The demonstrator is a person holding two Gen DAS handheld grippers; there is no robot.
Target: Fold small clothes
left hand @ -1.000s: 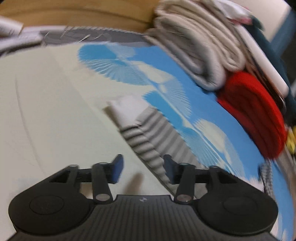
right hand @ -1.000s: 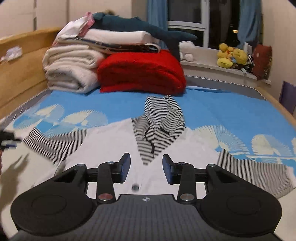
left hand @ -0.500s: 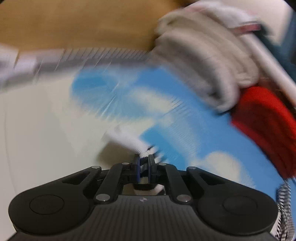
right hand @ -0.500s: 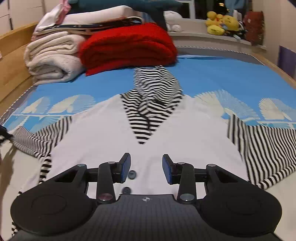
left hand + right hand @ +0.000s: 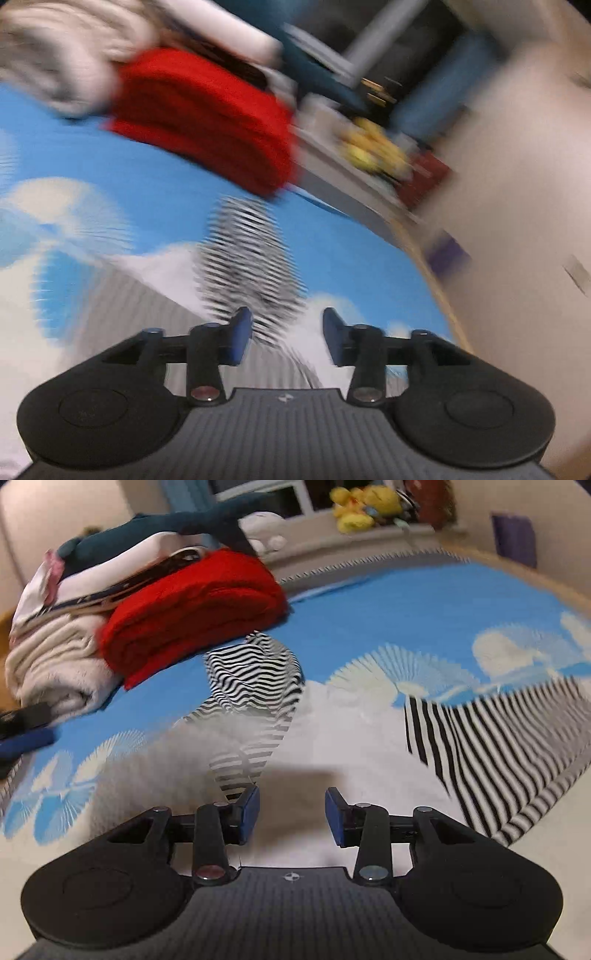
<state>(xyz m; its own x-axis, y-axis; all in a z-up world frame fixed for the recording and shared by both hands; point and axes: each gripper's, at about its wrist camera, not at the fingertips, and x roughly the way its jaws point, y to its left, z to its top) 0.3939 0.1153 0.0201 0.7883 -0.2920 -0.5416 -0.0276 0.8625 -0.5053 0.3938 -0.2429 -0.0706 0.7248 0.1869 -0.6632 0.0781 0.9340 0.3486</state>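
Observation:
A small white top with a black-and-white striped hood (image 5: 255, 675) and striped sleeves lies flat on the blue patterned bedspread (image 5: 424, 605). Its right sleeve (image 5: 509, 746) is spread out to the right. My right gripper (image 5: 291, 816) is open and empty, low over the white body (image 5: 332, 746) of the top. My left gripper (image 5: 287, 338) is open and empty, over the left part of the garment; its view is blurred, with the hood (image 5: 251, 266) ahead. The left gripper's tip also shows at the left edge of the right wrist view (image 5: 26, 734).
A folded red blanket (image 5: 192, 605) and a stack of cream blankets (image 5: 51, 664) lie at the head of the bed, with a blue plush shark (image 5: 177, 524) on top. Yellow plush toys (image 5: 365, 502) sit on the windowsill. The bed's wooden edge (image 5: 432, 266) runs at right.
My left gripper closed on the left sleeve, swung it right toward the garment's middle, and is now open and empty. My right gripper has moved forward, lower and to the right over the top.

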